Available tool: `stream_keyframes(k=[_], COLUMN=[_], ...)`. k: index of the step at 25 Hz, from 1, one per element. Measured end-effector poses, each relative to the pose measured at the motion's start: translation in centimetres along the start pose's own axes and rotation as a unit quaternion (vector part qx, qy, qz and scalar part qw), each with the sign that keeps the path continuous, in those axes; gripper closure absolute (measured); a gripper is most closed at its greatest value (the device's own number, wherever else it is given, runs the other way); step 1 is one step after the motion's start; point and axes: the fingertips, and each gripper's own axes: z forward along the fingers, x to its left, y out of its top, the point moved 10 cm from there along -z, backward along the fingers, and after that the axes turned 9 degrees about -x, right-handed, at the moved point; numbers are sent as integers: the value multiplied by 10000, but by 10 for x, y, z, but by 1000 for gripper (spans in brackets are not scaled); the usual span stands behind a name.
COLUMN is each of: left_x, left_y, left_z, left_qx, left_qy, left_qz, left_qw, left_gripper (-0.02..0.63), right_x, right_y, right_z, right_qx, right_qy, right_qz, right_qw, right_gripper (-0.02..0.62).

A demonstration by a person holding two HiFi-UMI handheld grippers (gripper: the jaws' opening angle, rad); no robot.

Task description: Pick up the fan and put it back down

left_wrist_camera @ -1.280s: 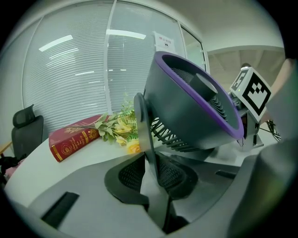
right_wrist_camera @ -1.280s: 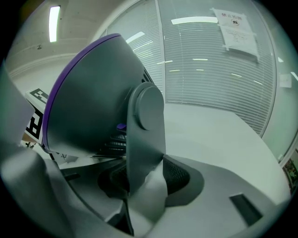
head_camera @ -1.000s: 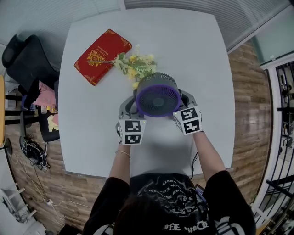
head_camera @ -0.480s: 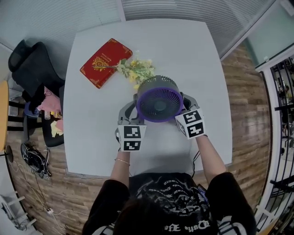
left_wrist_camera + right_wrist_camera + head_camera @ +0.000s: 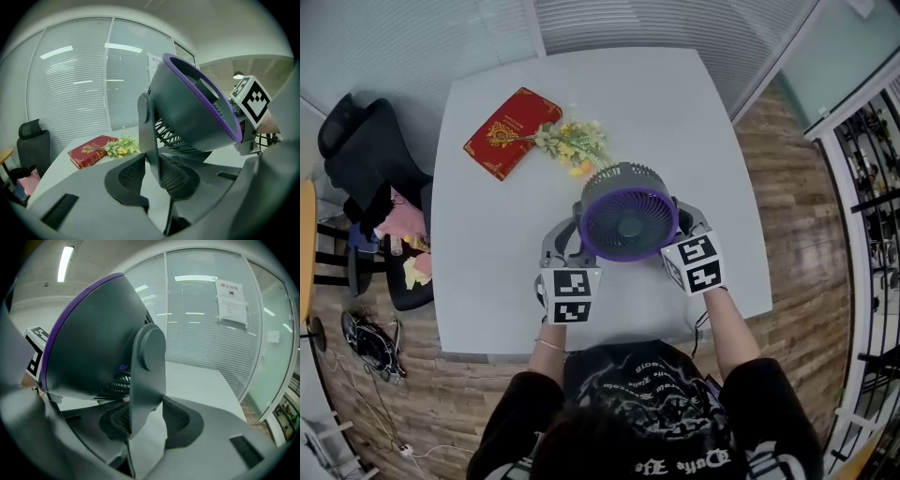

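From the head view, the fan (image 5: 628,225) seems clear of the table (image 5: 487,234), with the left gripper (image 5: 570,246) at its 8 o'clock and the right gripper (image 5: 684,223) at 3. In the left gripper view the jaws pinch one upright (image 5: 149,136). In the right gripper view the jaws pinch the other. The lift looks done; setting down remains.

Fan bracket (image 5: 147,380) in hand-held gripper (image 5: 146,422)

1. One fan (image 5: 627,223), near the centre.
2. Two claws: left claw (image 5: 566,248), right claw (image 5: 684,223).
3. One red book (image 5: 512,132), far left.
4. One flower bunch (image 5: 572,145).
5. One table (image 5: 487,244).
6. One chair (image 5: 356,159).
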Motion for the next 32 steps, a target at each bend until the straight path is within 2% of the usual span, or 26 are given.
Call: stream_keyframes(k=[8,19,23,27,32], left_x=[-16,-25,-28,-31,-44], left_y=[1,-6,-6,-7,-11], left_z=[-48,-90,-100,-102,-105], left_qx=[-93,-107,-185,-170,-135], left_qy=[-201,-339,-471,-578,-781], left_qz=[-61,-49,-169,154,161], left_qw=[9997,9994,9986,9981,9967], left_gripper=[526,528,532,532,532], right_x=[33,69,77,84,88], right_y=[-2,-12,-16,-20,-28], right_z=[-52,-89,-103,-111,-130], right_qx=[8,17,-15,-24,-6], right_qy=[-242,-494,-642,-820,-1070], right_qz=[11,59,177,247,253], right_qw=[9997,9988,9978,9963,9939], right_gripper=[445,445,446,448,448])
